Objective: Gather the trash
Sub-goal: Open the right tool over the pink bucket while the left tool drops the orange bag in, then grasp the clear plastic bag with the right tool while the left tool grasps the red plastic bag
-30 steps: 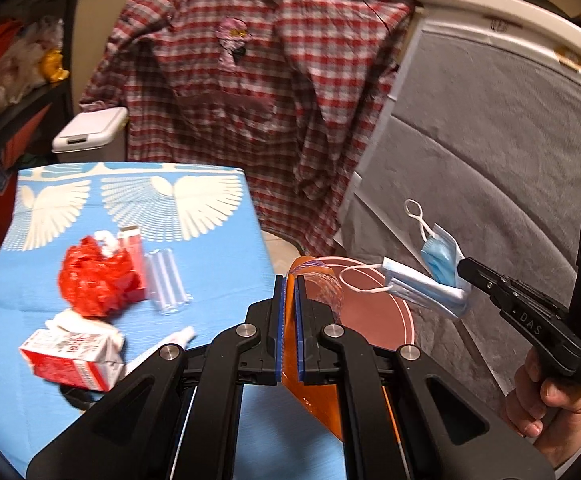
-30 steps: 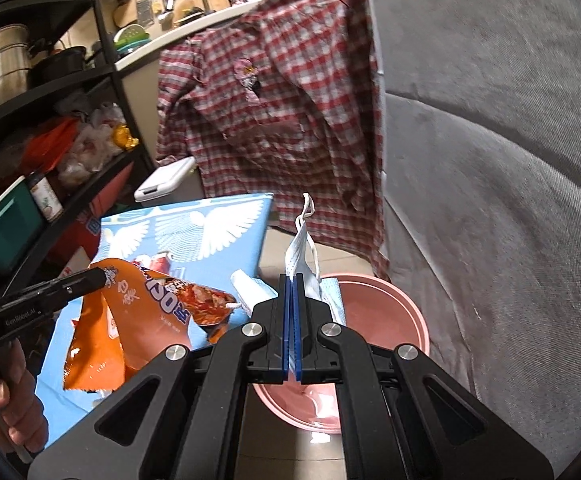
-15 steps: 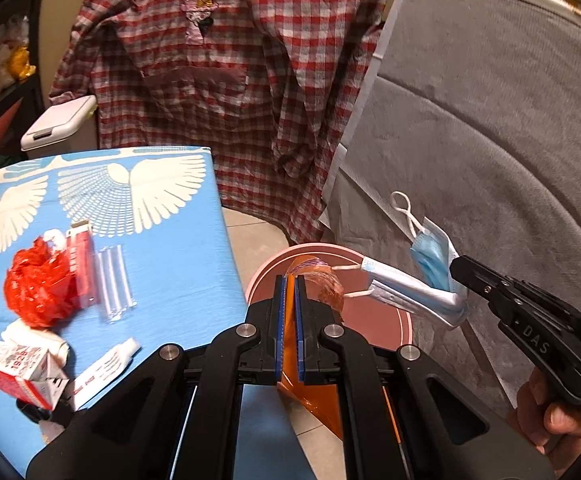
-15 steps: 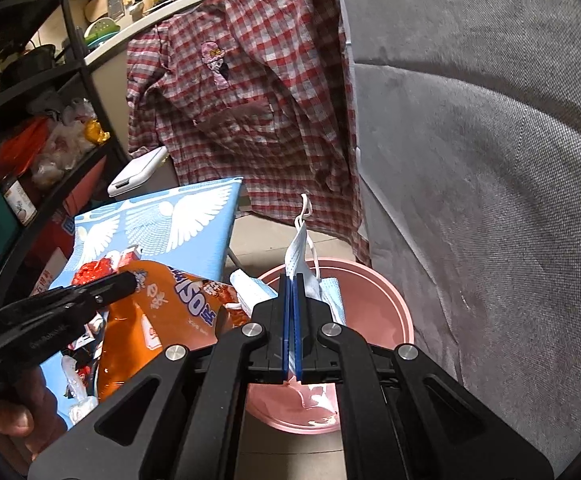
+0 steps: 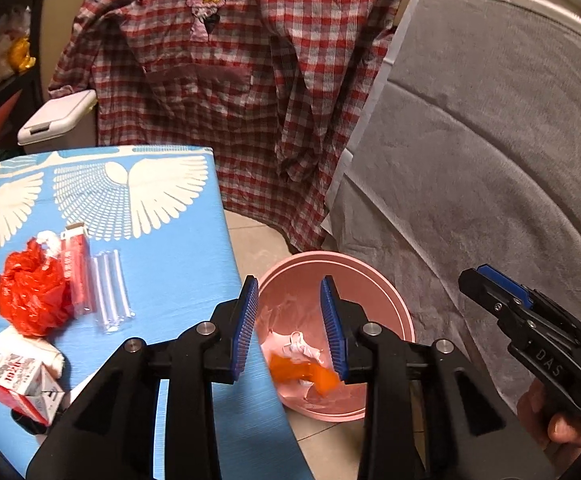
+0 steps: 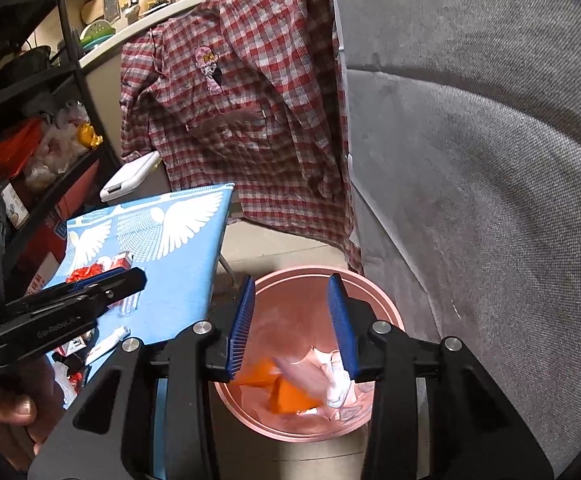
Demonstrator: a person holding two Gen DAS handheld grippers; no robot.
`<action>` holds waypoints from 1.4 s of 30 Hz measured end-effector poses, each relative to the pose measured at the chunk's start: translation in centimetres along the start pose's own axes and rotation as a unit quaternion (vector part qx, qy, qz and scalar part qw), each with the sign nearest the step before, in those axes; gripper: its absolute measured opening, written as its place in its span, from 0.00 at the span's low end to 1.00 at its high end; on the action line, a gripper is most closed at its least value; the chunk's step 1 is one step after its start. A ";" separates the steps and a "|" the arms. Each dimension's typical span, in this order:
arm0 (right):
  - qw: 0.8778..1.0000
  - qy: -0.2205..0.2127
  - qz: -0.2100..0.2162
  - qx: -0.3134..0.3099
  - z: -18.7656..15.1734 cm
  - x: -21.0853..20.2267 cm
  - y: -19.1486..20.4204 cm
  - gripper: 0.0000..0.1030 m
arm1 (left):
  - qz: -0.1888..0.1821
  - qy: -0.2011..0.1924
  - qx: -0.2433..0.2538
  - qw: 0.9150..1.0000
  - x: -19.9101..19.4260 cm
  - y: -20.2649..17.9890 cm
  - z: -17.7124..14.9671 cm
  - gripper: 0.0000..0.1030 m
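Your left tongs (image 5: 289,322) and right tongs (image 6: 294,322) are spreading, empty, over the pink bin (image 5: 386,292); only the left view shows the milk carton (image 5: 14,380).

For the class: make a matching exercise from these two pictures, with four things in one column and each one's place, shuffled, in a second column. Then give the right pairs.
Things:
1. orange snack wrapper
2. red plastic bag
3. checked shirt
4. white lidded bin

Places:
A. hanging behind the table
B. inside the pink bowl
C. on the floor past the table's far left corner
D. on the blue cloth

Pairs: 1-B, 2-D, 3-A, 4-C
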State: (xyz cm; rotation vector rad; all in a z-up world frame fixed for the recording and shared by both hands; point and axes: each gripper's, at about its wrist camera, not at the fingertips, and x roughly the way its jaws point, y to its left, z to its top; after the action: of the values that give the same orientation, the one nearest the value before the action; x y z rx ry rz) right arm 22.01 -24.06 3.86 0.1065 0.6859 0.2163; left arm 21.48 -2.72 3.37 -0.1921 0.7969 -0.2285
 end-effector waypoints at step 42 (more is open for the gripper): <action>0.961 0.131 0.224 -0.090 -11.8 0.5 19.4 0.49 | 0.114 -0.101 -0.062 0.987 -16.3 23.5 -3.1 0.24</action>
State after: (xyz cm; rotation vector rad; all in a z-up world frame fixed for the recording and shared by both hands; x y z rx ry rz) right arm 11.70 -4.82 -2.26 0.0585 0.8980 0.7377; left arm 11.27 24.00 6.43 -0.2351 0.6259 0.0556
